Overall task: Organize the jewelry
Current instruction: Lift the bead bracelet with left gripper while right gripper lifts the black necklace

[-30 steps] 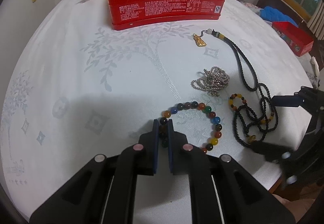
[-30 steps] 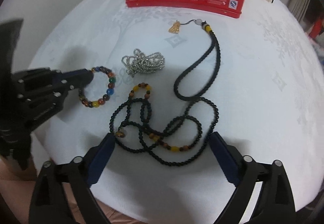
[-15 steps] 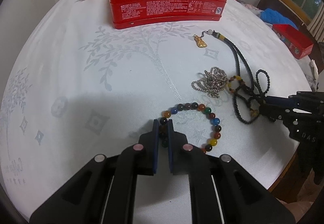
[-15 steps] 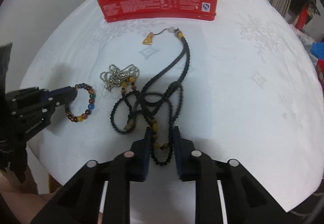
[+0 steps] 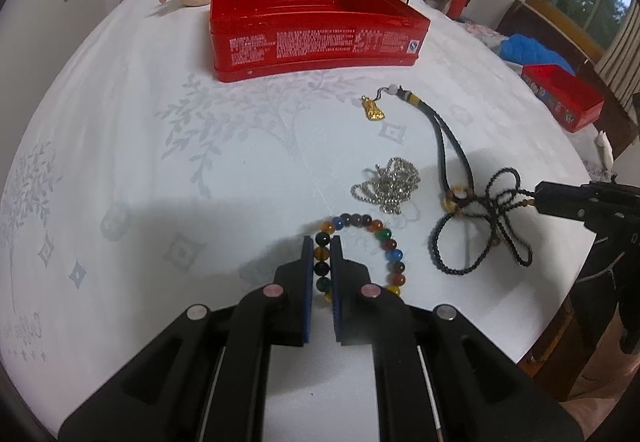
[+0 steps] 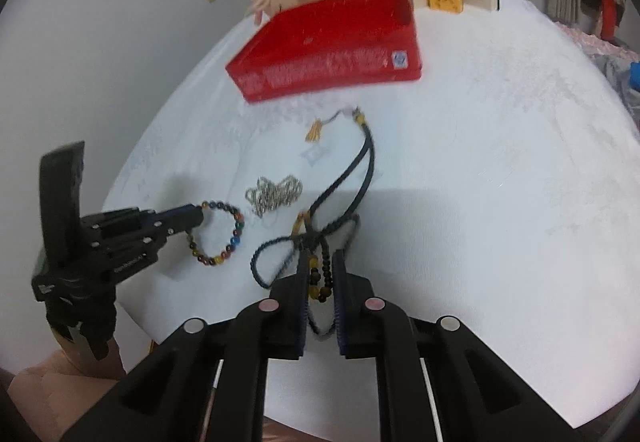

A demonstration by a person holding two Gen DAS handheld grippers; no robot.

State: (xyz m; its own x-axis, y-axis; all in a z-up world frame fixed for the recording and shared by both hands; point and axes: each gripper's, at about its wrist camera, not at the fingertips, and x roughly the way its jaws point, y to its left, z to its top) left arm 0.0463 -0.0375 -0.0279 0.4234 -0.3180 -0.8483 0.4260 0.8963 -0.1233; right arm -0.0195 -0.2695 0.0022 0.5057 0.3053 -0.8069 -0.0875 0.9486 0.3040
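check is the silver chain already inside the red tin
No, the silver chain lies bunched on the white tablecloth, apart from the red tin.

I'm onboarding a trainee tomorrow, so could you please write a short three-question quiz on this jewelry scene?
1. True or false: the left gripper is shut on the multicolored bead bracelet.
2. Multiple choice: the right gripper grips A) the silver chain B) the black bead necklace C) the gold pendant.
3. Fill in: the open container behind the jewelry is a ____ tin.

Key: 1 true; 2 B; 3 red.
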